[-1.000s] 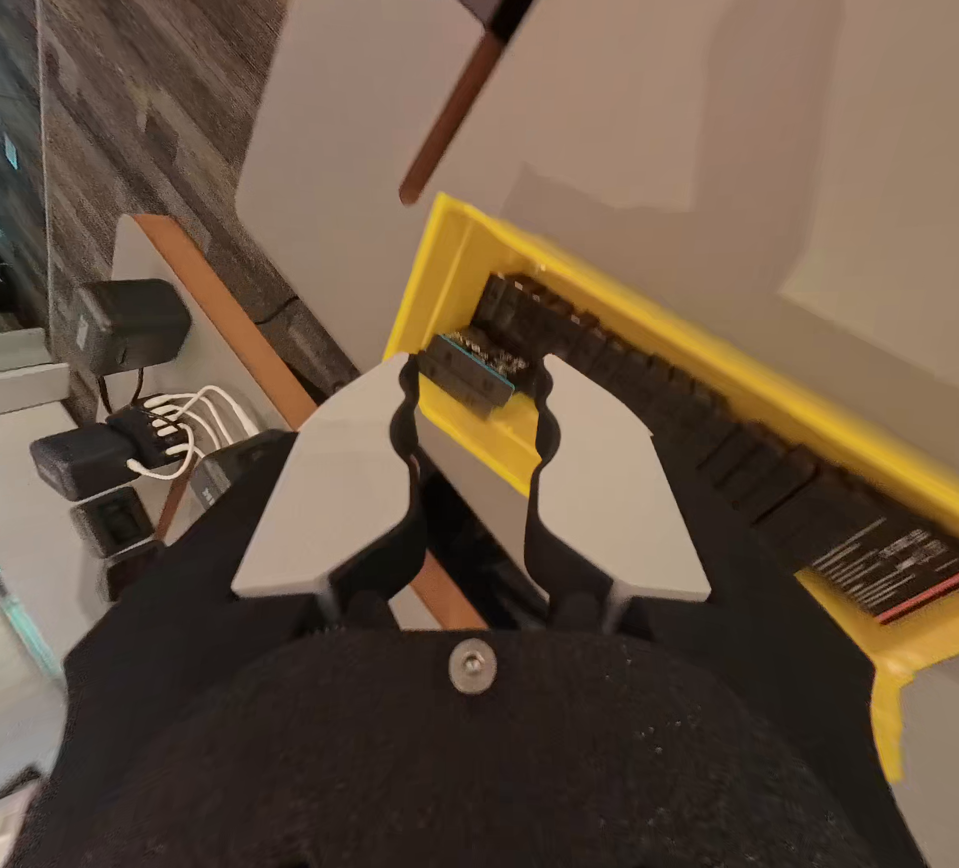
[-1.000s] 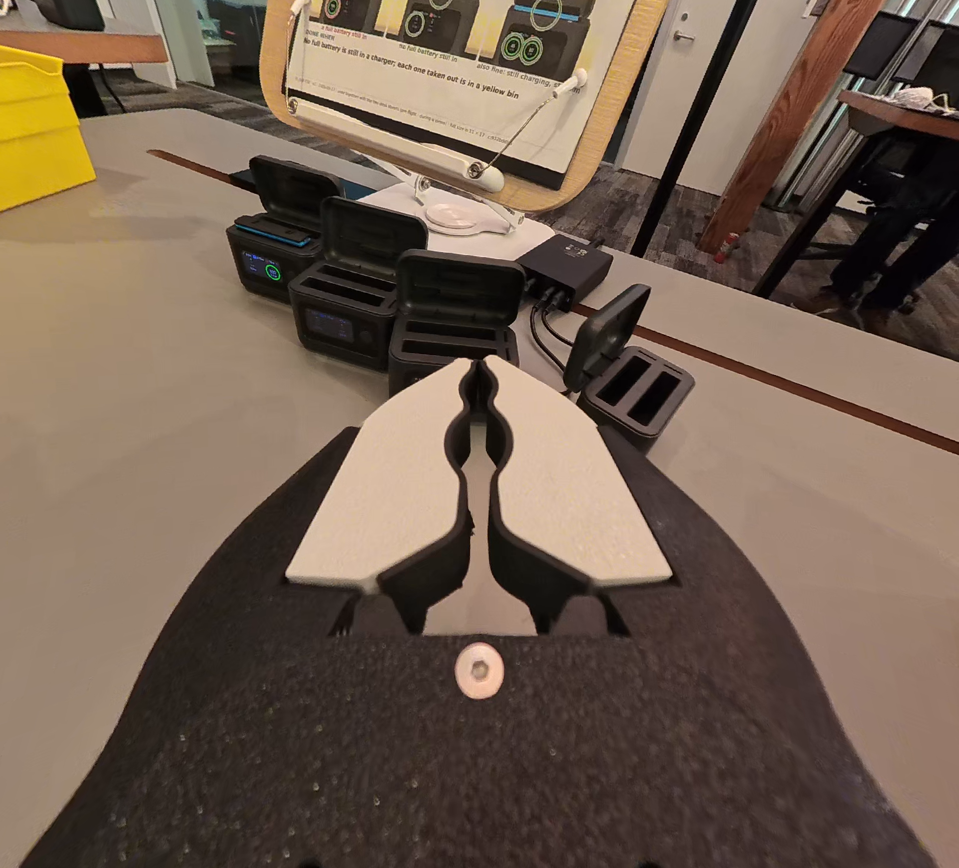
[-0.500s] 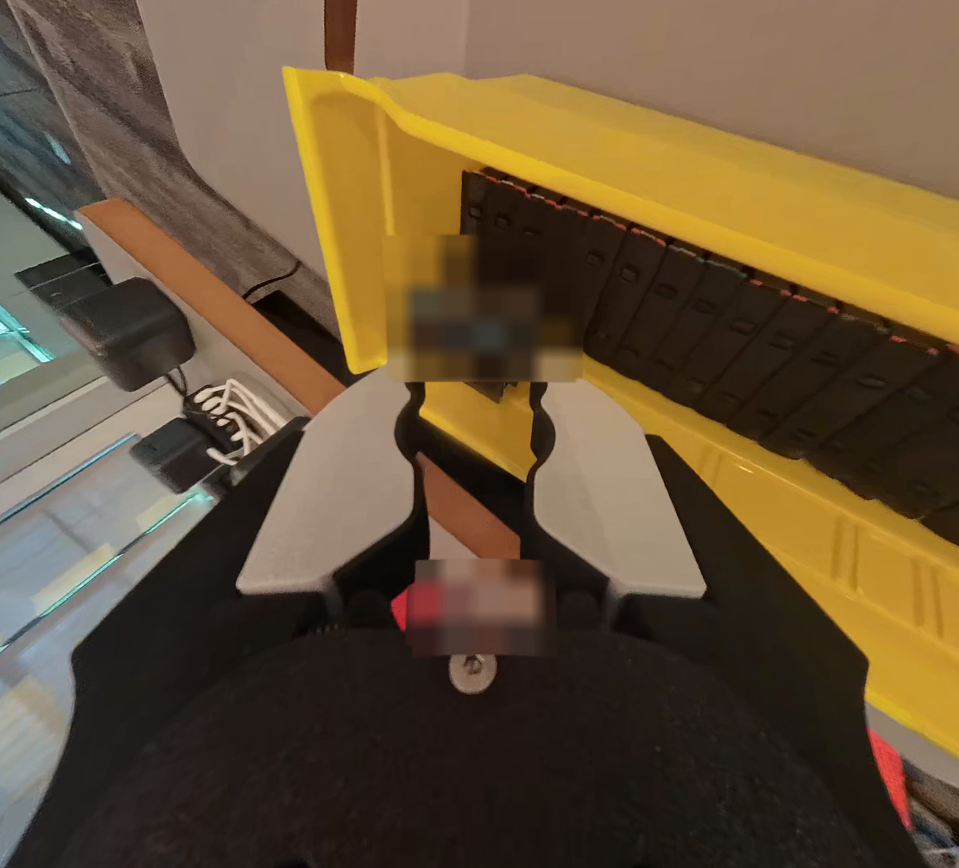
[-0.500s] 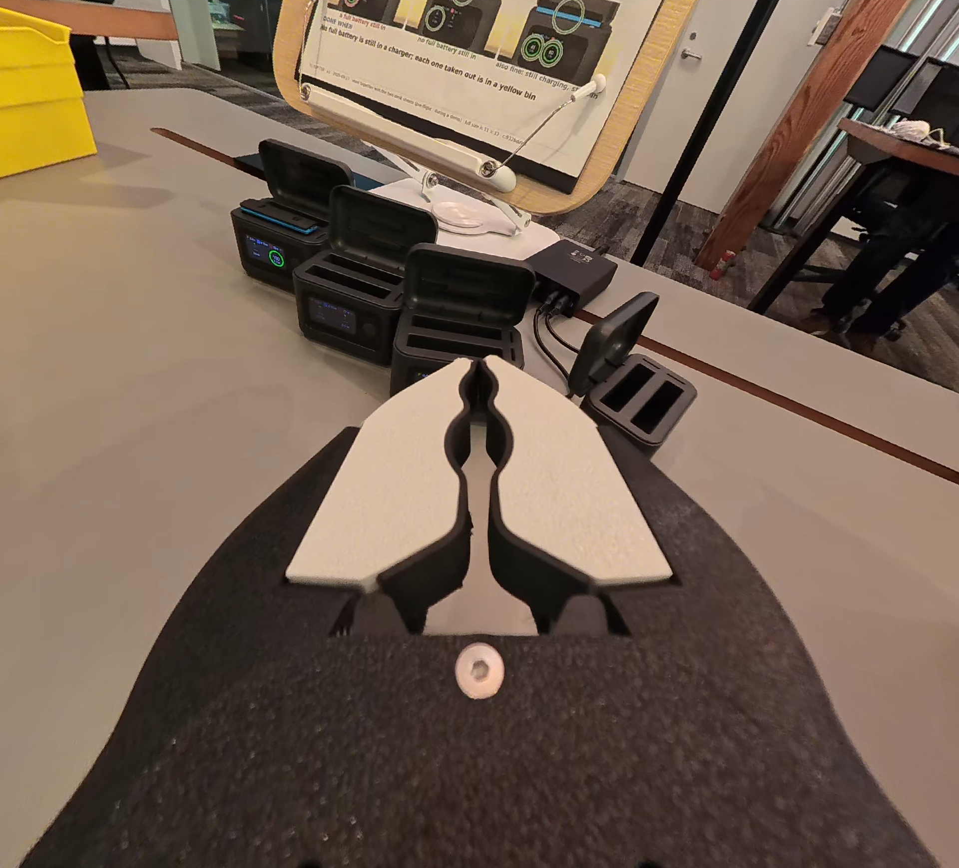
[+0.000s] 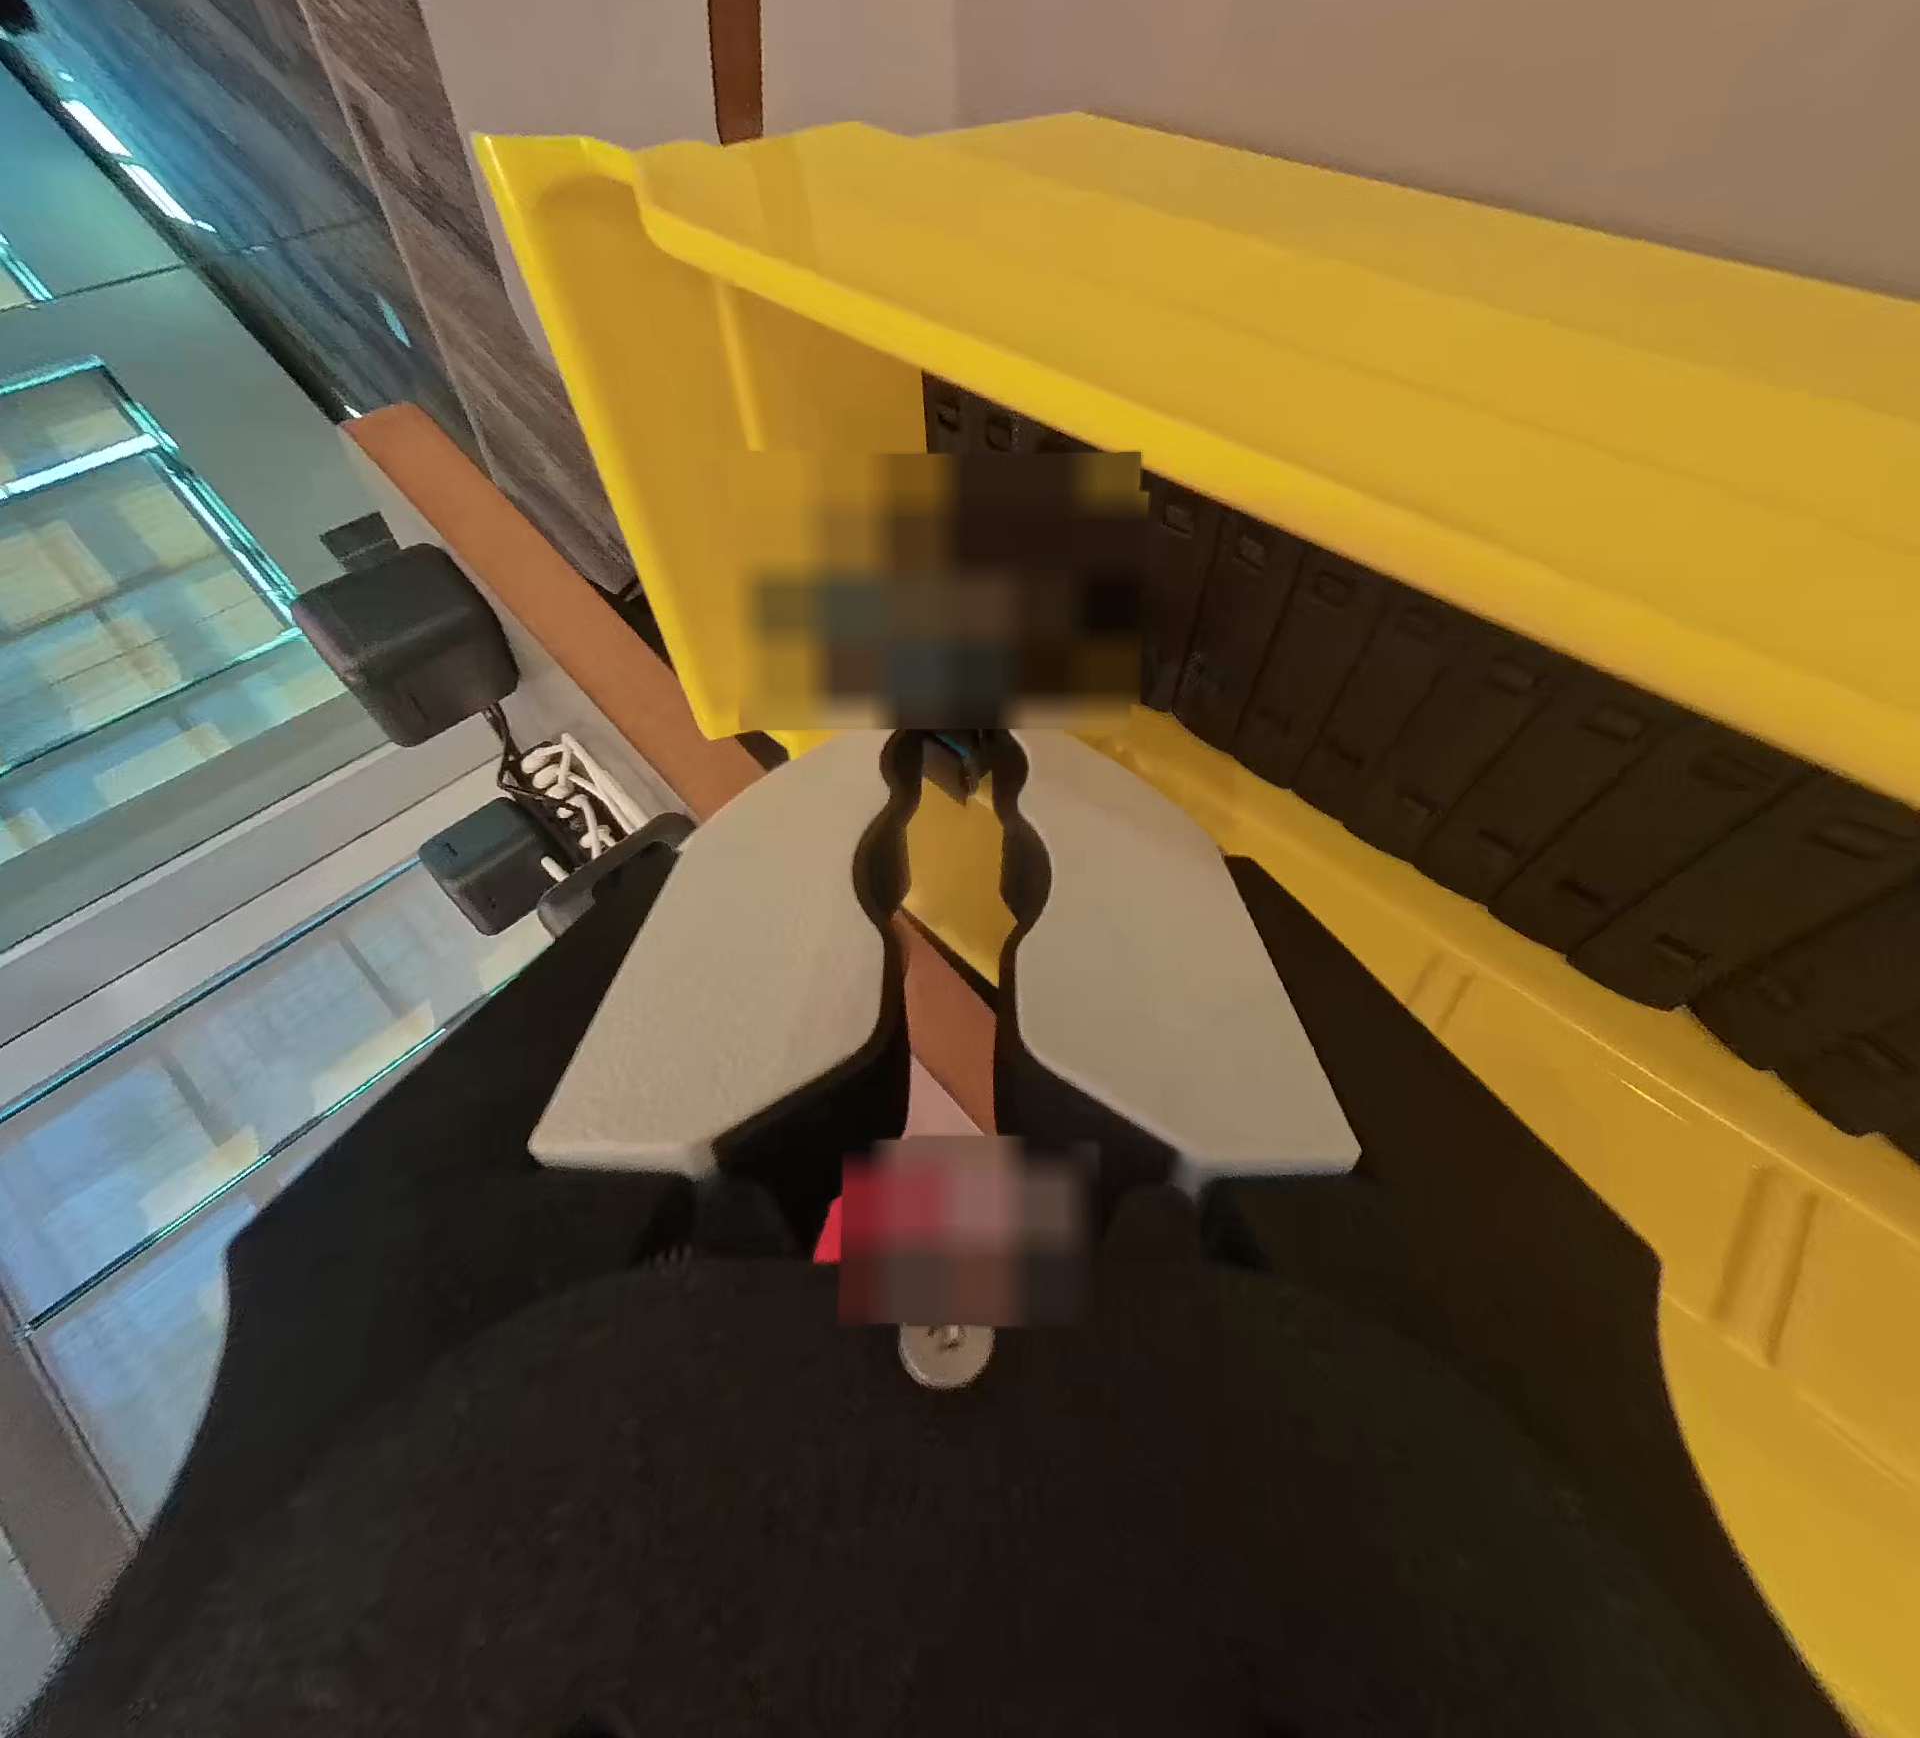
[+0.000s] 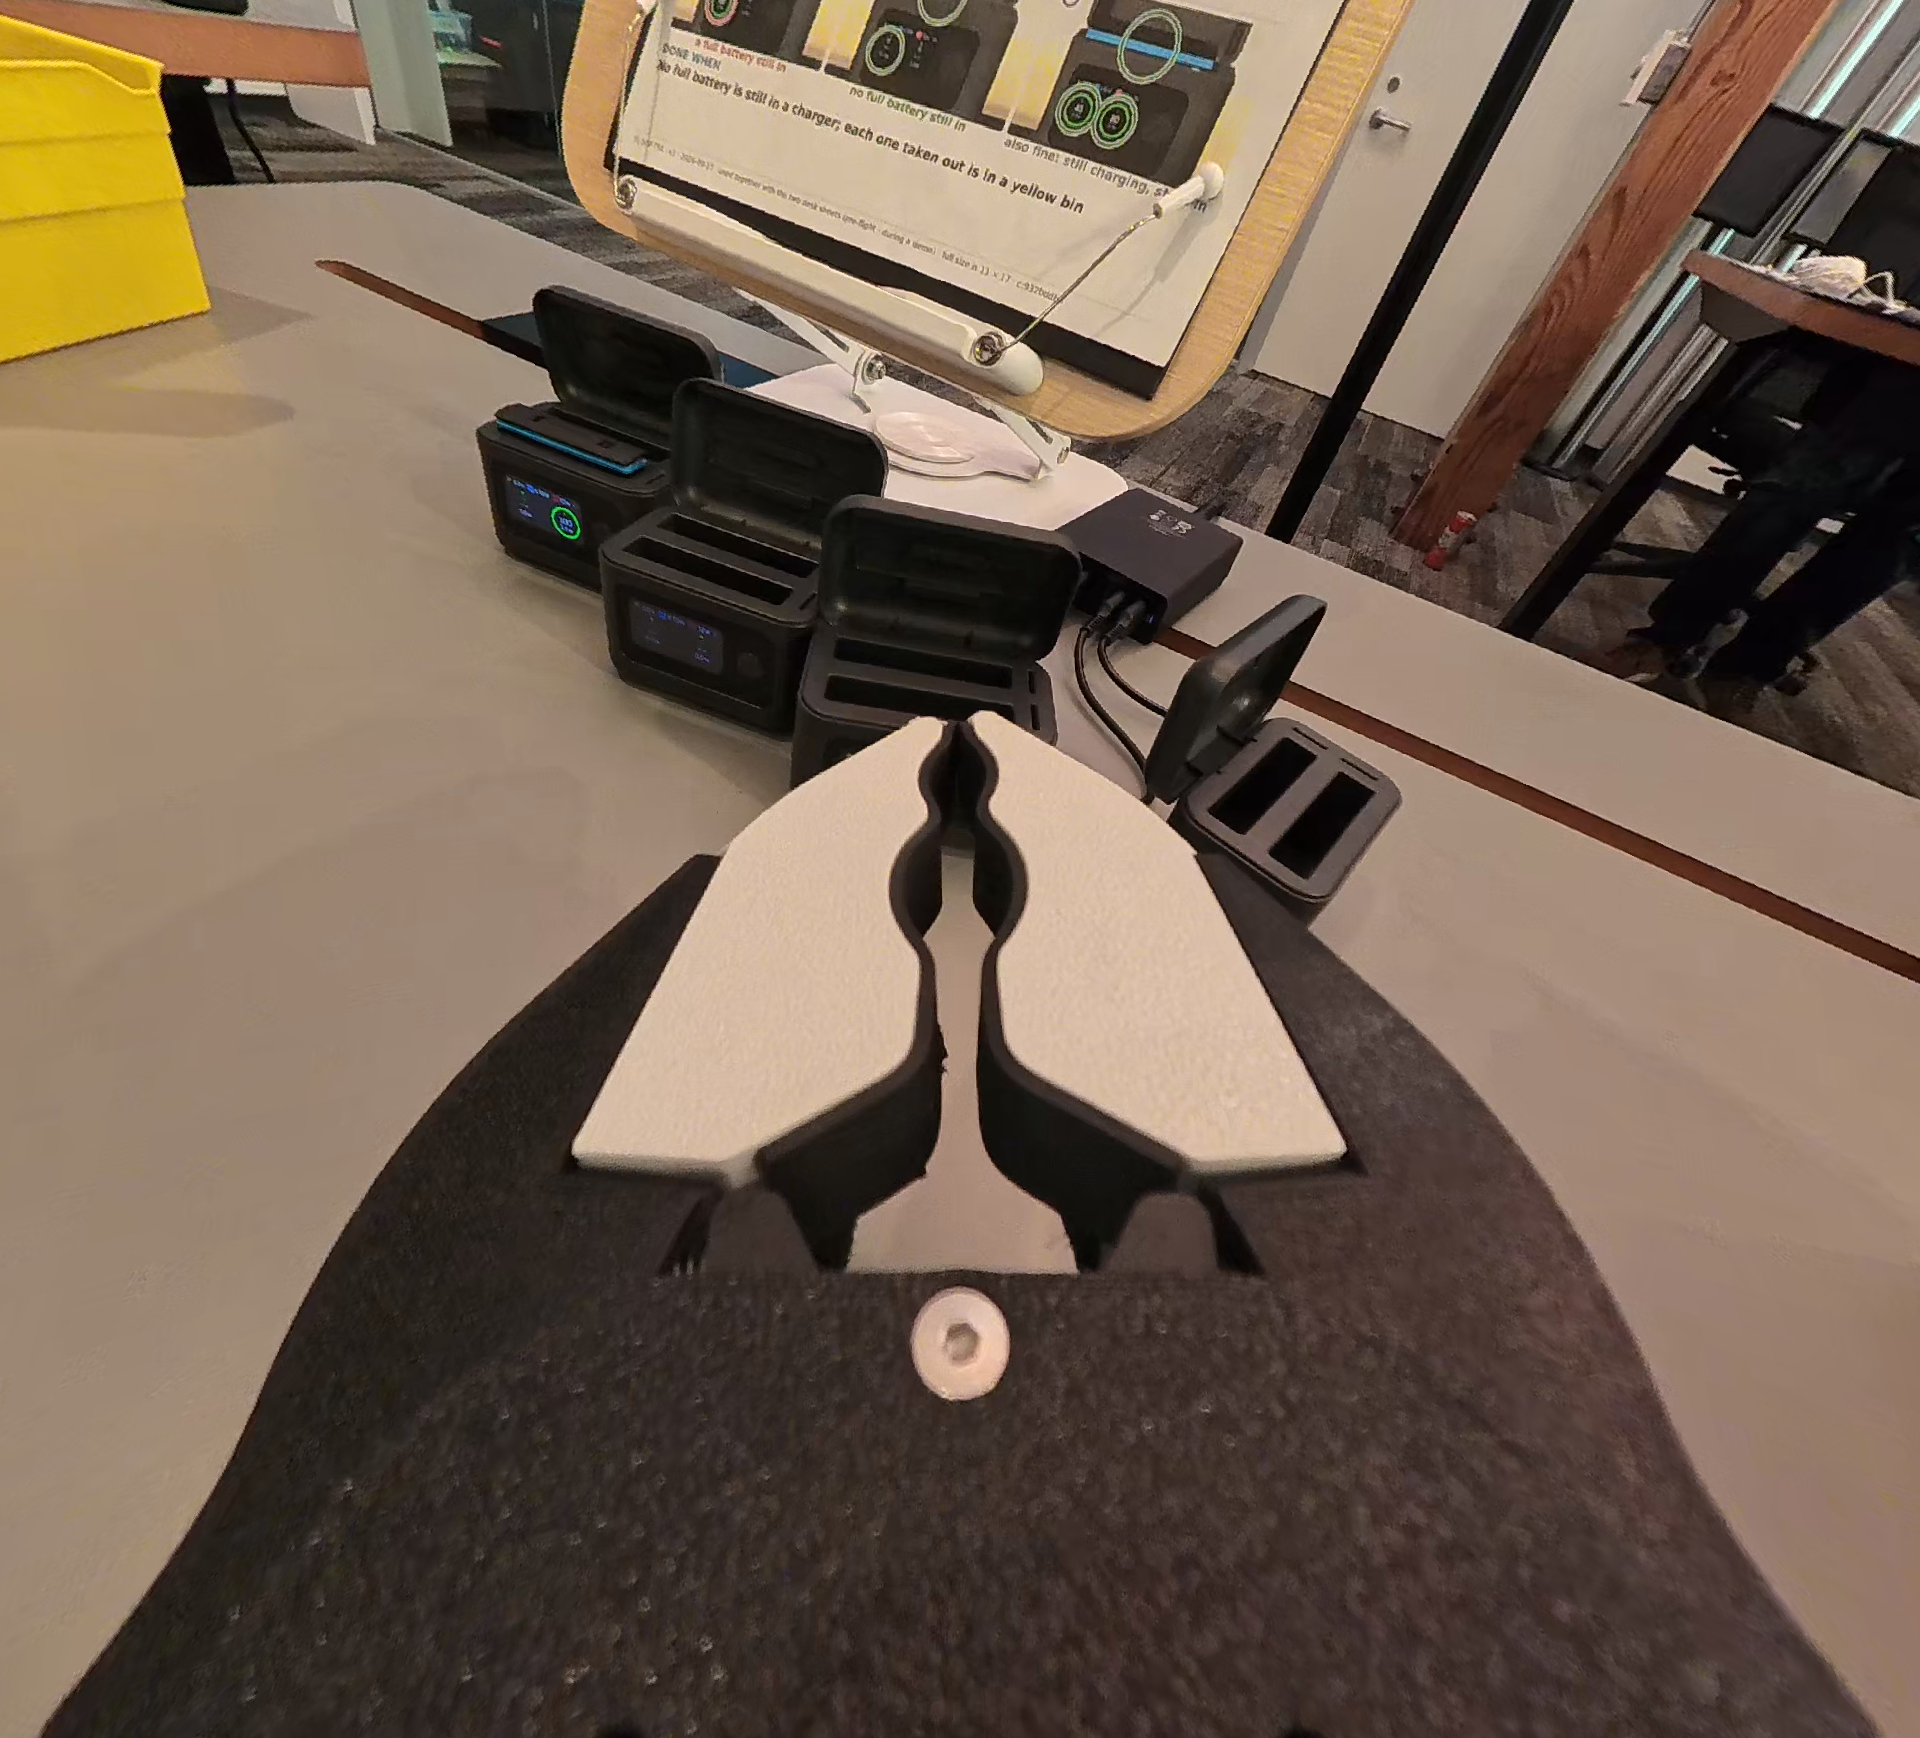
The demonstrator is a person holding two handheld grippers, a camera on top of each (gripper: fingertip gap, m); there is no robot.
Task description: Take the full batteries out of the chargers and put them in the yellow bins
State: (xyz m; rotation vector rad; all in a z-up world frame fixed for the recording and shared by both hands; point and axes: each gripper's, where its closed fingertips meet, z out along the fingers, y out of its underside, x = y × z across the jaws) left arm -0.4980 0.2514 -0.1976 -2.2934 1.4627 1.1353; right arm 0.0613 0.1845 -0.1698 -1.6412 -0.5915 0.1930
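One battery now nearer the yellow bin.

A mosaic patch hides most of the battery the left gripper holds

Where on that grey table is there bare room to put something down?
The grey table lies bare between the yellow bin and the row of chargers, and again right of the open charger. Behind the chargers it is crowded with the sign stand, power hub and cables.

Left wrist view close at yellow bin; right overlooks chargers.
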